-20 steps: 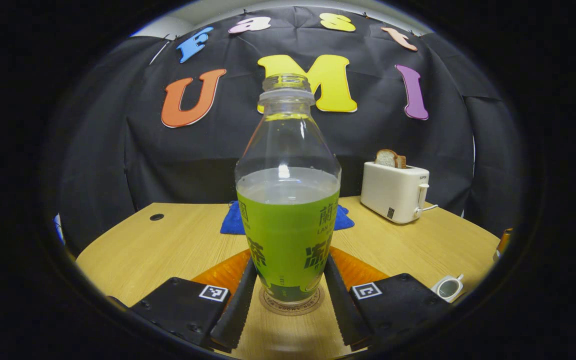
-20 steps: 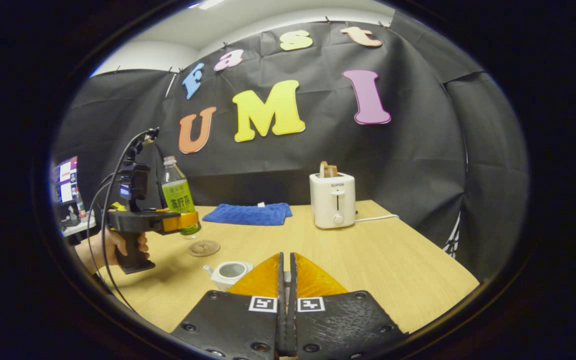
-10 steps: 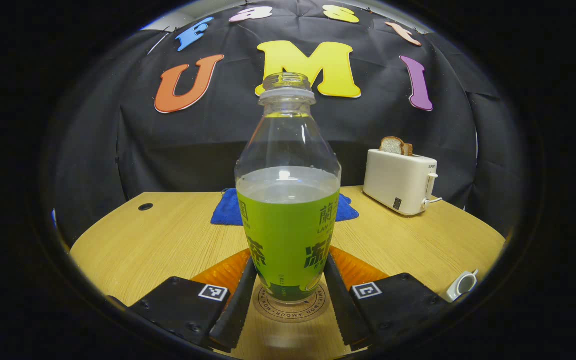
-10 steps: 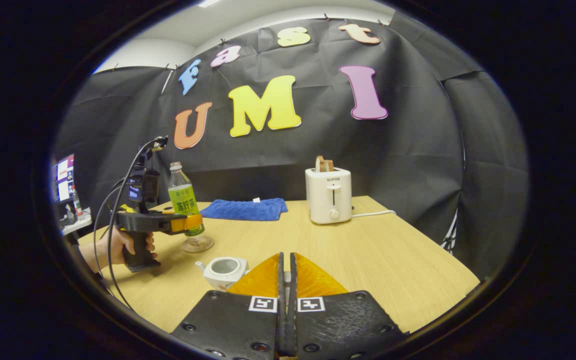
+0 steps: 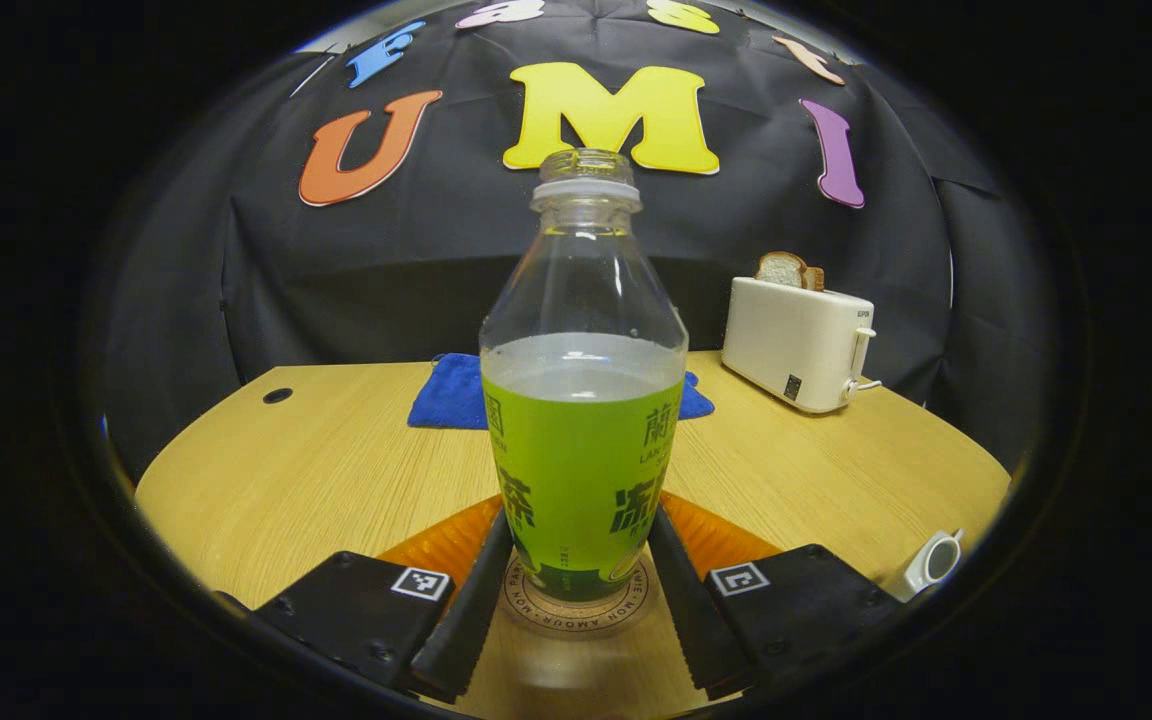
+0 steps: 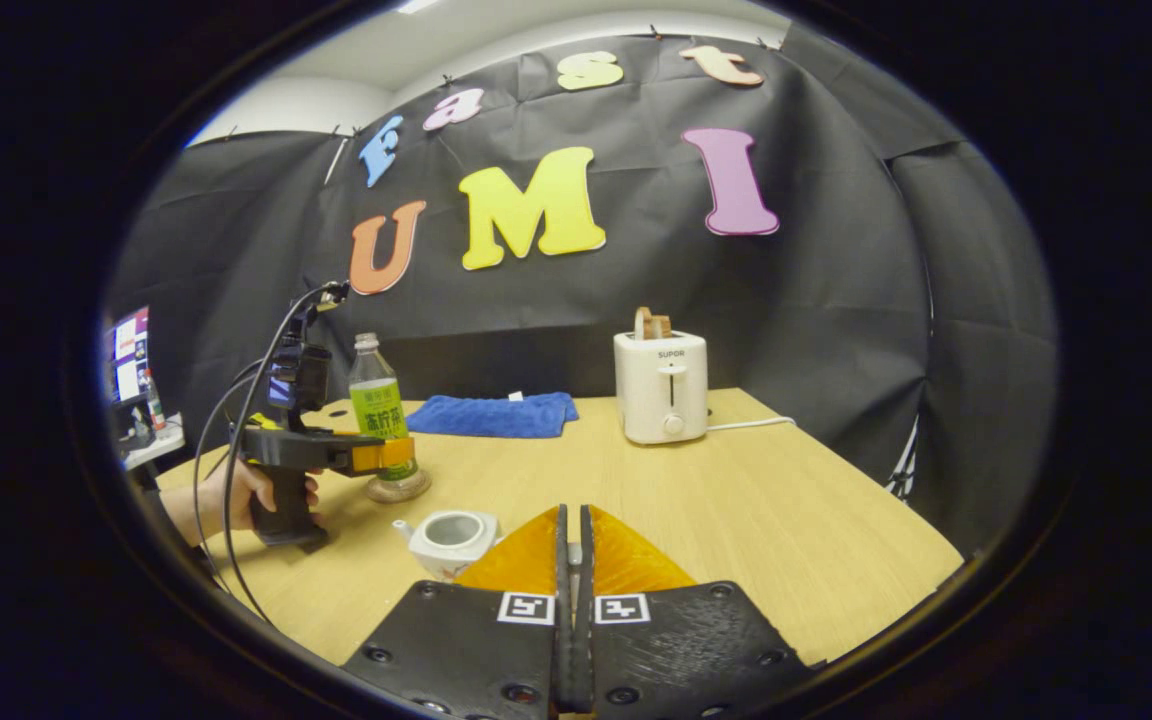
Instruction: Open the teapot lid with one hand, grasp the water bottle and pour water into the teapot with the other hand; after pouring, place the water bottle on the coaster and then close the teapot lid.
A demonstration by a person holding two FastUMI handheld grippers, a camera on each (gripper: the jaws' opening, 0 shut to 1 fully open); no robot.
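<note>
Left gripper (image 5: 576, 590) fingers bracket the base of the water bottle (image 5: 581, 400), one on each side and touching its label, so it reads as clamped on the bottle. Bottle upright, uncapped, roughly half full, base on the round coaster (image 5: 576, 612) directly under it. From the right gripper view the same bottle (image 6: 381, 410) stands on the coaster (image 6: 398, 488) with the left gripper (image 6: 391, 455) around it and a hand (image 6: 236, 490) on the grip.

Right gripper (image 6: 572, 560) fingers are pressed together; something small may be pinched between them, can't tell.

Teapot (image 6: 451, 538) sits lidless just in front of the bottle, toward the right gripper; in the left gripper view the teapot (image 5: 926, 562) is low right of the bottle.

Behind the bottle: blue cloth (image 5: 451, 390). Right of the bottle and further back: white toaster (image 5: 801, 340) with bread in the slot. All on the wooden table (image 5: 316, 470).
</note>
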